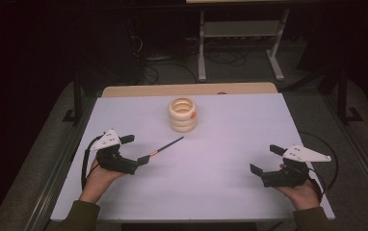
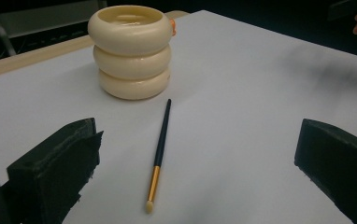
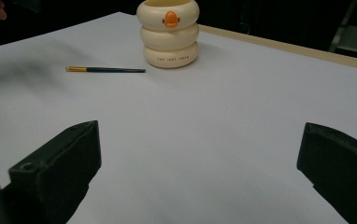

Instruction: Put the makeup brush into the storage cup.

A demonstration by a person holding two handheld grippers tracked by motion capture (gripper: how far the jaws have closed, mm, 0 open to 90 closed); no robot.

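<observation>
On the white worktop (image 1: 230,159), left tongs (image 1: 133,150) and right tongs (image 1: 263,159) both gape wide, holding nothing. Just before the left tongs lies a slim makeup brush (image 2: 160,144), its dark handle pointing toward a cream ringed pot (image 1: 182,114) standing near the worktop's far edge.

cup (image 2: 131,51): creamy off-white, three stacked rings, little orange badge (image 3: 170,18)
brush (image 2: 159,149): dark handle, gold band, pale tip
table (image 1: 230,144): plain white, tan strip at 12 o'clock
jaws: matte black
</observation>
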